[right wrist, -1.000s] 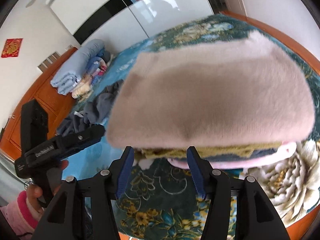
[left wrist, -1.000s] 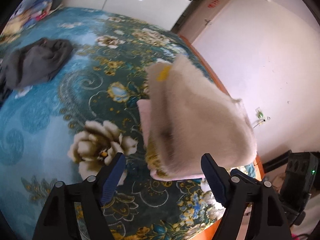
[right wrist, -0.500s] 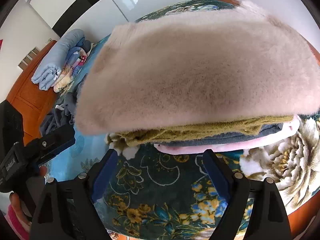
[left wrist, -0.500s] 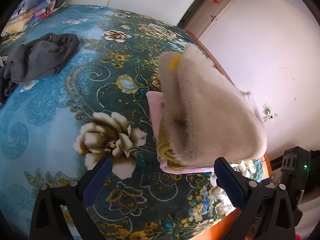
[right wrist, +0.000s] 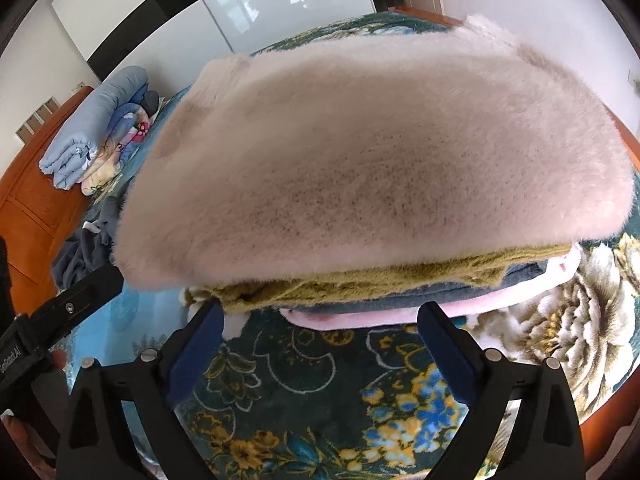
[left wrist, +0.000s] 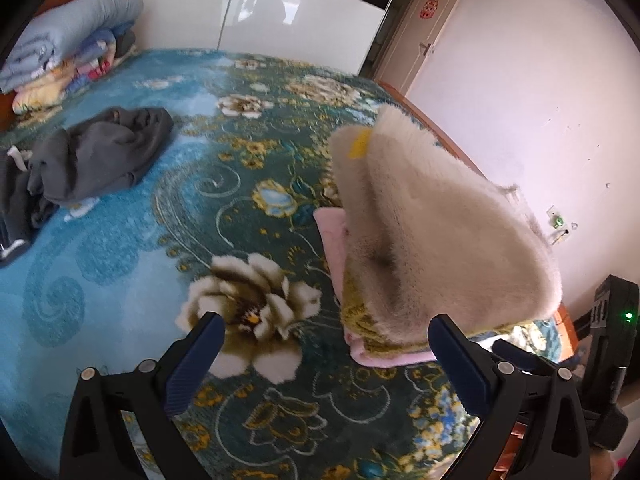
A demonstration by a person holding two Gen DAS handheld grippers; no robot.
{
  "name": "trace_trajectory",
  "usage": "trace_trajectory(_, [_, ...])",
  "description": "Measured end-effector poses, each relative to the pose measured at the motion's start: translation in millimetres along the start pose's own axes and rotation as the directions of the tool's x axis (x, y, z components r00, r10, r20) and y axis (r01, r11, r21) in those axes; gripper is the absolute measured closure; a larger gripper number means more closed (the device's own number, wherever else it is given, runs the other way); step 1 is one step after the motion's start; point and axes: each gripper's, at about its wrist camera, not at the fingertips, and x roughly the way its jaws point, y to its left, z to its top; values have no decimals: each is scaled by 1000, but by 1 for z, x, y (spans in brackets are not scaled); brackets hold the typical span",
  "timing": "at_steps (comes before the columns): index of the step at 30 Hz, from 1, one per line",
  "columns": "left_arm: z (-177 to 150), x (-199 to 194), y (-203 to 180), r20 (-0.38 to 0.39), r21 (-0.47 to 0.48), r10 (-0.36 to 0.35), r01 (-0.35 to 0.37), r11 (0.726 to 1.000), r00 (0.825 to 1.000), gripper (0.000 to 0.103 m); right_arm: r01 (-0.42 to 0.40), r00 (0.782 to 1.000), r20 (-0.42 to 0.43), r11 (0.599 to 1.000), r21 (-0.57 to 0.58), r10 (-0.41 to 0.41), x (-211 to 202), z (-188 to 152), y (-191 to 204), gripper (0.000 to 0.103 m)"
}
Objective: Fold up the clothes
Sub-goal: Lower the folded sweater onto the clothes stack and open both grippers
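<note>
1. Left gripper (left wrist: 322, 332): jaws spread wide, nothing between them; they opened within the last second and now stand at their widest.
2. Right gripper (right wrist: 320, 320): jaws wide, having just been opening; nothing gripped, pads clear of the fabric.
3. Fluffy cream garment (right wrist: 360, 152): folded, top of the stack, directly ahead of the right gripper and ahead-right of the left.
4. Stack beneath: olive layer (right wrist: 360, 276), blue-grey layer (right wrist: 400, 296), pink layer (left wrist: 332, 236) at the bottom.
5. Floral bedspread (left wrist: 248, 208): carries the stack.
6. Grey clothes (left wrist: 100, 152): crumpled heap, far ahead-left of the left gripper.
</note>
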Motion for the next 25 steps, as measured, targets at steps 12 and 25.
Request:
trace_trajectory(12, [-10,7,-3,-6,41,-17,17,999,1000,0,76,997,41,993,-91,-72,2,-4,13,5])
trace_trajectory(25, [-18,9,-2,0,17,-53,53,998,999,0,90,996,17,993,-80,-89,6,-7,12,5])
